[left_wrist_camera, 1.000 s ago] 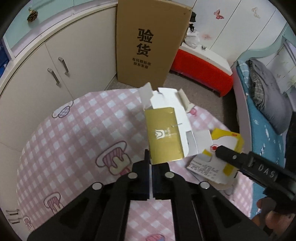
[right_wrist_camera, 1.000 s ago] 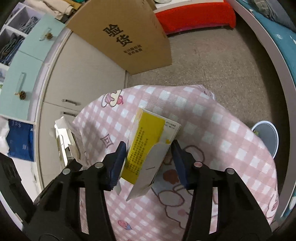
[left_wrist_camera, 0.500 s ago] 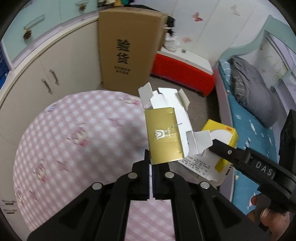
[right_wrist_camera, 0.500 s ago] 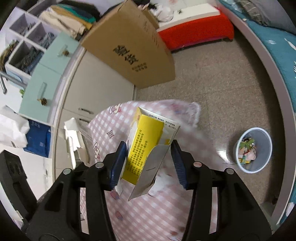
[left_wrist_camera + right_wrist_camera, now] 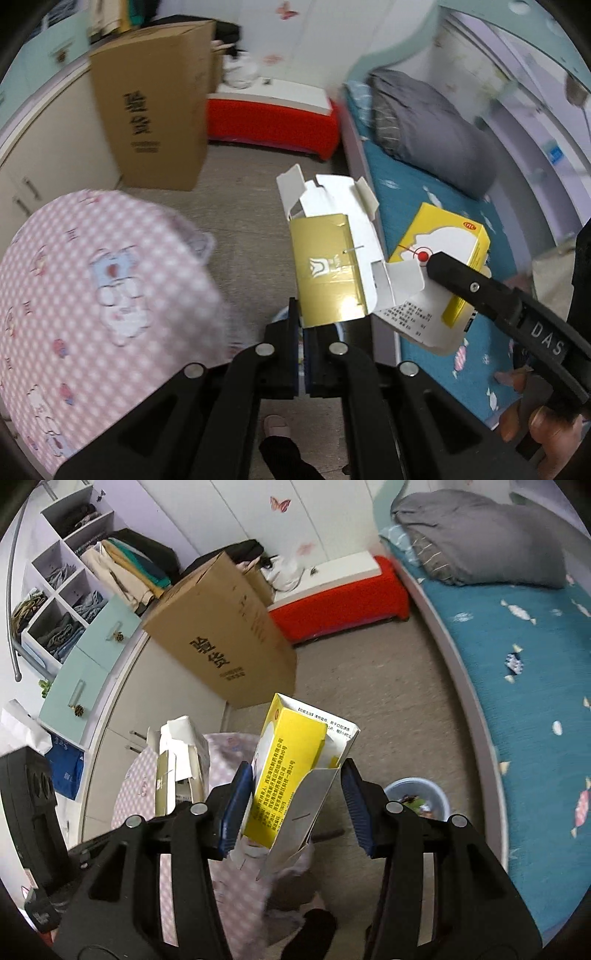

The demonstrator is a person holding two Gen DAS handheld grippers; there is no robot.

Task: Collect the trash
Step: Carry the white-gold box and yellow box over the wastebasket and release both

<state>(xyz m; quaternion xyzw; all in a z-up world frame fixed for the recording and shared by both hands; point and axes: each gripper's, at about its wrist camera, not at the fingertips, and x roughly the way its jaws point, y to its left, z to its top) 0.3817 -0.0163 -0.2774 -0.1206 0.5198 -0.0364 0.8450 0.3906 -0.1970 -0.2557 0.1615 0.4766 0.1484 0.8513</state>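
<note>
**Fingers clamped on two opened cartons**

The left gripper (image 5: 303, 325) pinched a flattened gold carton (image 5: 327, 273) bearing a white crest logo. The right gripper (image 5: 295, 805) clasped a yellow carton (image 5: 291, 764) with small Chinese print, above a bin (image 5: 424, 801). Its arm read "DAS".

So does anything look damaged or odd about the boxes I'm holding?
Both are torn open: the gold box in the left gripper is flattened, flaps splayed; the yellow box in the right gripper gapes, flap hanging.
</note>
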